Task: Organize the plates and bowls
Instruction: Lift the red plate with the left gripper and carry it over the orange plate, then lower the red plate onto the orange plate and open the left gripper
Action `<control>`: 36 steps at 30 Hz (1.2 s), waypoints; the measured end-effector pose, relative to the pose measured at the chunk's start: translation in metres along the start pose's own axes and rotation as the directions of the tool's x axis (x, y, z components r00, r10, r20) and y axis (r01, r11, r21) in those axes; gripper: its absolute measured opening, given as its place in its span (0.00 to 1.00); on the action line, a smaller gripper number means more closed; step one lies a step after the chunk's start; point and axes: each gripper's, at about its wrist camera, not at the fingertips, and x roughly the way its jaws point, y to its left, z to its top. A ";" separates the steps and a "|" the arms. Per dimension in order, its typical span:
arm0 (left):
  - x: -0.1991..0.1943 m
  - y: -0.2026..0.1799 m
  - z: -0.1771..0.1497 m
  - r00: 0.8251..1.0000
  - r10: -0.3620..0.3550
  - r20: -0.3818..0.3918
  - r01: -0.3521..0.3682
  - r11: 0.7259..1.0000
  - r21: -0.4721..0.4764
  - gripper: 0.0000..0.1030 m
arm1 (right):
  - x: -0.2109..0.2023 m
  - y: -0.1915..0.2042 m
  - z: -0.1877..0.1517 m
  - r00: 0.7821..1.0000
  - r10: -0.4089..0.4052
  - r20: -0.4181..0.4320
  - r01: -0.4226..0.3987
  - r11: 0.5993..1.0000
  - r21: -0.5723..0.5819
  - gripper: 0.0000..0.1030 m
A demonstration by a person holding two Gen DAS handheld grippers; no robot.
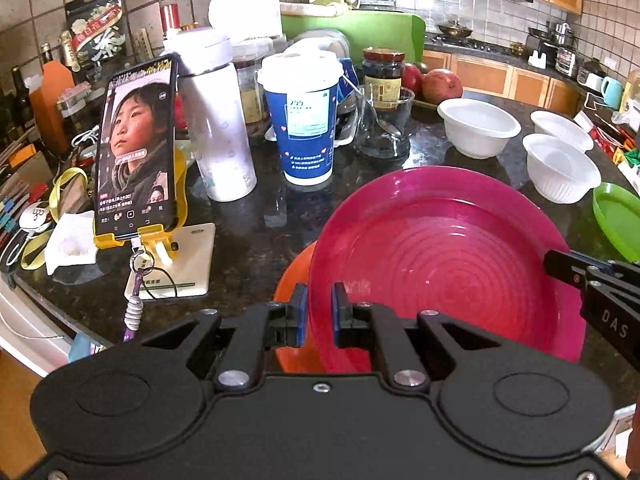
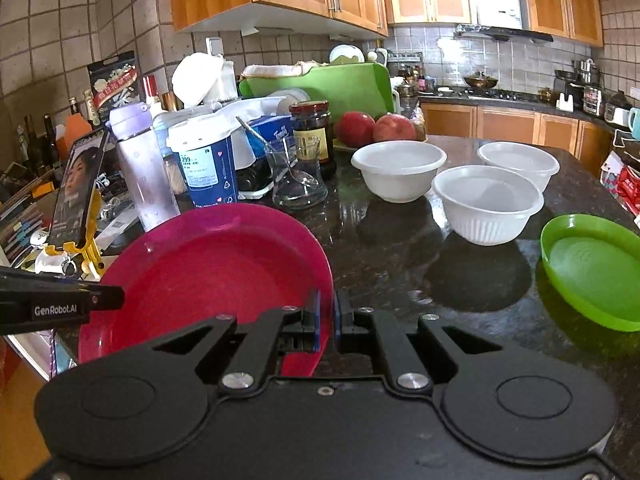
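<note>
Pink plate clamped at opposite rims by left gripper and right gripper; keep level, clear of white bowls, toward green plate near countertop right edge

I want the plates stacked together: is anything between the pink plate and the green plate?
Nothing visible. The pink plate, clamped by both tools, faces bare dark counter toward the green plate. The white bowls stand farther back, off that path.
</note>
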 end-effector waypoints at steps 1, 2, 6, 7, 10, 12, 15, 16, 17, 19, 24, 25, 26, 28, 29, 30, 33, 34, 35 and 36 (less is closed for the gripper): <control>0.002 0.004 0.000 1.000 -0.007 -0.002 0.007 1.000 0.002 0.15 | 0.001 0.004 -0.001 1.000 -0.008 -0.002 0.008 1.000 0.001 0.08; 0.003 0.006 0.001 1.000 -0.014 -0.004 0.014 1.000 0.004 0.15 | 0.002 0.007 -0.001 1.000 -0.016 -0.003 0.016 1.000 0.001 0.08; 0.009 0.018 0.001 0.999 -0.040 -0.009 0.040 0.999 0.012 0.15 | 0.004 0.018 -0.002 0.999 -0.046 -0.013 0.046 0.999 -0.001 0.09; 0.011 0.021 0.001 0.999 -0.047 -0.011 0.047 0.999 0.015 0.15 | 0.005 0.020 -0.003 0.998 -0.054 -0.017 0.054 0.999 -0.001 0.09; 0.015 0.026 0.001 0.998 -0.065 -0.019 0.066 0.997 0.028 0.15 | 0.007 0.024 -0.004 0.997 -0.078 -0.028 0.078 0.997 0.003 0.09; 0.018 0.028 0.001 0.997 -0.077 -0.024 0.078 0.996 0.038 0.15 | 0.007 0.026 -0.004 0.995 -0.092 -0.033 0.092 0.996 0.008 0.09; 0.023 0.030 0.001 0.995 -0.095 -0.029 0.097 0.994 0.055 0.15 | 0.008 0.028 -0.006 0.993 -0.112 -0.040 0.113 0.994 0.013 0.09; 0.024 0.031 0.001 0.995 -0.100 -0.028 0.102 0.993 0.063 0.15 | 0.008 0.029 -0.006 0.992 -0.117 -0.043 0.118 0.993 0.018 0.09; 0.025 0.032 0.002 0.994 -0.103 -0.028 0.105 0.992 0.072 0.15 | 0.008 0.029 -0.007 0.992 -0.118 -0.047 0.119 0.993 0.024 0.09; 0.029 0.032 0.003 0.994 -0.105 -0.028 0.107 0.990 0.089 0.15 | 0.009 0.029 -0.007 0.991 -0.118 -0.055 0.120 0.992 0.035 0.09; 0.034 0.035 0.007 0.990 -0.140 -0.030 0.143 0.983 0.119 0.17 | 0.009 0.033 -0.008 0.991 -0.119 -0.065 0.122 0.991 0.053 0.17; 0.034 0.036 0.008 0.988 -0.153 -0.028 0.155 0.980 0.123 0.26 | 0.009 0.033 -0.008 0.991 -0.116 -0.065 0.120 0.991 0.053 0.17; 0.033 0.035 0.009 0.987 -0.157 -0.022 0.159 0.979 0.125 0.29 | 0.009 0.034 -0.008 0.991 -0.117 -0.066 0.120 0.991 0.053 0.17; 0.032 0.033 0.009 0.987 -0.160 -0.017 0.161 0.978 0.134 0.29 | 0.007 0.034 -0.008 0.991 -0.121 -0.060 0.124 0.991 0.052 0.17; 0.032 0.033 0.009 0.987 -0.161 -0.017 0.162 0.977 0.136 0.29 | 0.006 0.034 -0.008 0.990 -0.125 -0.057 0.128 0.990 0.052 0.17; 0.032 0.032 0.008 0.986 -0.165 -0.019 0.166 0.977 0.137 0.29 | 0.005 0.034 -0.008 0.990 -0.127 -0.055 0.130 0.990 0.052 0.17; 0.033 0.030 0.008 0.983 -0.182 -0.031 0.185 0.973 0.135 0.29 | 0.003 0.033 -0.008 0.990 -0.134 -0.046 0.137 0.989 0.060 0.17; 0.032 0.030 0.008 0.982 -0.185 -0.031 0.187 0.973 0.135 0.29 | 0.002 0.033 -0.008 0.990 -0.136 -0.044 0.138 0.989 0.061 0.17; 0.032 0.029 0.008 0.982 -0.186 -0.030 0.188 0.973 0.136 0.29 | 0.002 0.032 -0.008 0.990 -0.137 -0.043 0.139 0.988 0.062 0.17; 0.032 0.029 0.008 0.982 -0.188 -0.030 0.190 0.972 0.137 0.29 | 0.002 0.032 -0.008 0.990 -0.138 -0.042 0.140 0.988 0.061 0.17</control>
